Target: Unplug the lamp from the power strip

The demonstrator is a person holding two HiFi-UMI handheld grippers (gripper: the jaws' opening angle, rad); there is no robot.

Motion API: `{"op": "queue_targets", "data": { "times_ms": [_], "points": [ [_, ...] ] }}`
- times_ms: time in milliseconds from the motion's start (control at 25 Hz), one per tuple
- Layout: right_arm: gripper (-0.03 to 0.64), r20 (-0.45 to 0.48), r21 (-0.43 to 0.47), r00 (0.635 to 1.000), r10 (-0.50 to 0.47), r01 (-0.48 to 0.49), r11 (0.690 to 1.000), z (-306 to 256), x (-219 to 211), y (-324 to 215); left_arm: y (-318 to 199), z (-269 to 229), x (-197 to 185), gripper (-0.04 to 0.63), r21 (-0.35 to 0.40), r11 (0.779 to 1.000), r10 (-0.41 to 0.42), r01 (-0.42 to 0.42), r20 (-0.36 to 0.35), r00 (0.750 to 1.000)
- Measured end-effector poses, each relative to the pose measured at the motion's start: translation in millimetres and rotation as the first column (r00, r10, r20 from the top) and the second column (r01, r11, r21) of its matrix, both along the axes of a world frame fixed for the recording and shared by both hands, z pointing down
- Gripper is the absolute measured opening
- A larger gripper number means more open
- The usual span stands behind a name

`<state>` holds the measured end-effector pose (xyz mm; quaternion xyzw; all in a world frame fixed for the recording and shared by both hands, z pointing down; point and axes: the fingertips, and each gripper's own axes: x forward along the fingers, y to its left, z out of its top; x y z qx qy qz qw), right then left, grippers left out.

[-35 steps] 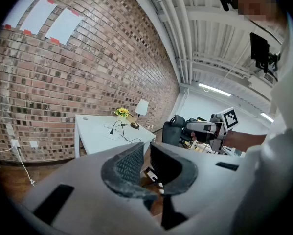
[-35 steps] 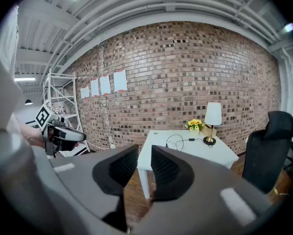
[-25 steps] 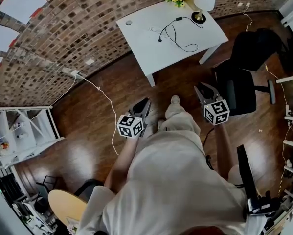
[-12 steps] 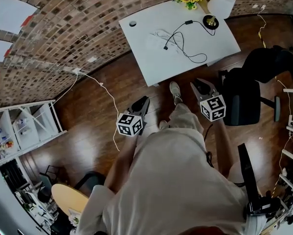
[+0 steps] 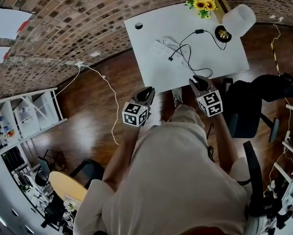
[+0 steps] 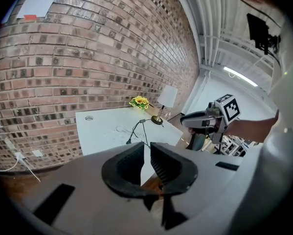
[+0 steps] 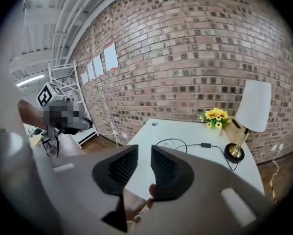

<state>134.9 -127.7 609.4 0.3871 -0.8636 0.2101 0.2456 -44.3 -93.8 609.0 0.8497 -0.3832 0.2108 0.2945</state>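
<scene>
One white desk (image 5: 151,31) stands by the brick wall. On it are one lamp (image 5: 238,19) at the far right corner, one bunch of sunflowers (image 5: 202,3) beside it, and one white power strip (image 5: 162,47) mid-desk, with one black cord (image 5: 190,45) looping toward it. The left gripper (image 5: 148,90) and right gripper (image 5: 197,78) hover near the desk's front edge, both with fingers slightly apart and holding nothing.

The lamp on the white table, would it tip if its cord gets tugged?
The lamp looks top-heavy, a big shade on a thin stem over a small base, so it might tip. Its black cord lies in slack loops, likely floppy, so a gentle pull on it probably won't move the lamp.
</scene>
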Motion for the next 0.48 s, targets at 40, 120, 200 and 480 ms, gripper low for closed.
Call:
{"op": "queue_targets", "data": {
  "times_ms": [40,120,200,480],
  "points": [
    [0.077,-0.007,-0.006,1.000,-0.019,0.019,1.000,4,-1,-9,-8,4,3,0.038,-0.010,1.000,-0.002,0.002,0.008,1.000],
    [0.077,-0.025,-0.017,0.998,-0.062,0.061,0.998,14,-4,-24,-22,14,8,0.038,-0.028,1.000,-0.004,0.005,0.027,1.000],
    [0.077,-0.041,-0.026,0.993,-0.107,0.106,0.994,24,-8,-39,-36,25,13,0.038,-0.042,0.999,-0.001,0.003,0.053,0.999],
    [0.077,-0.034,-0.086,0.978,-0.207,0.204,0.975,60,-16,-73,-72,60,25,0.037,-0.092,0.996,-0.009,0.021,0.130,0.991]
  ]
}}
